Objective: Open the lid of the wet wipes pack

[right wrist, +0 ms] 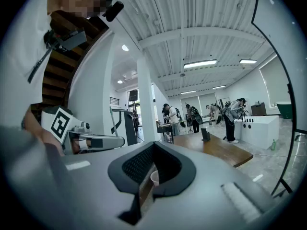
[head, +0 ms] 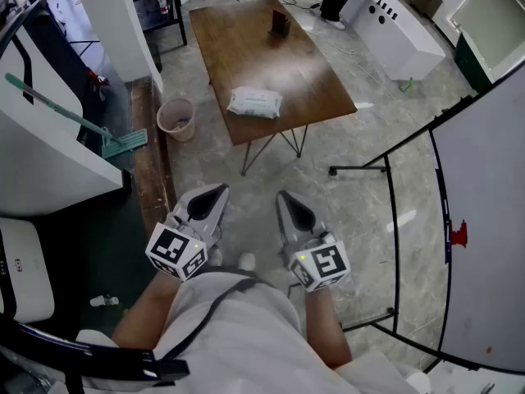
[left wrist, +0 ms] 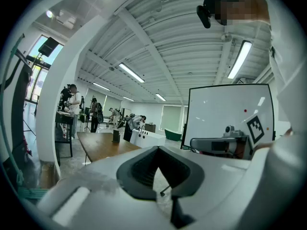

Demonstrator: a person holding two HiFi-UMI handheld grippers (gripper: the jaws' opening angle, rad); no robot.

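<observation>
Two hand-held grippers, one pack of wet wipes, one desk

Left gripper (head: 212,197): held out over the grey floor (head: 361,146), short of the desk; jaws closed together, gripping nothing.

Right gripper (head: 289,203): just beside the left one, also over the floor; jaws closed tight, gripping nothing.

Pack of wet wipes (head: 254,103): white, lying flat near the front edge of the wooden desk (head: 246,48), well apart from both grippers; its lid is too small to make out.

Small dark box (head: 280,23): upright towards the far end of the desk.

Pink bin (head: 175,119): on the floor near the desk's front left corner.

Green mop (head: 123,144): head resting just left of the bin
</observation>
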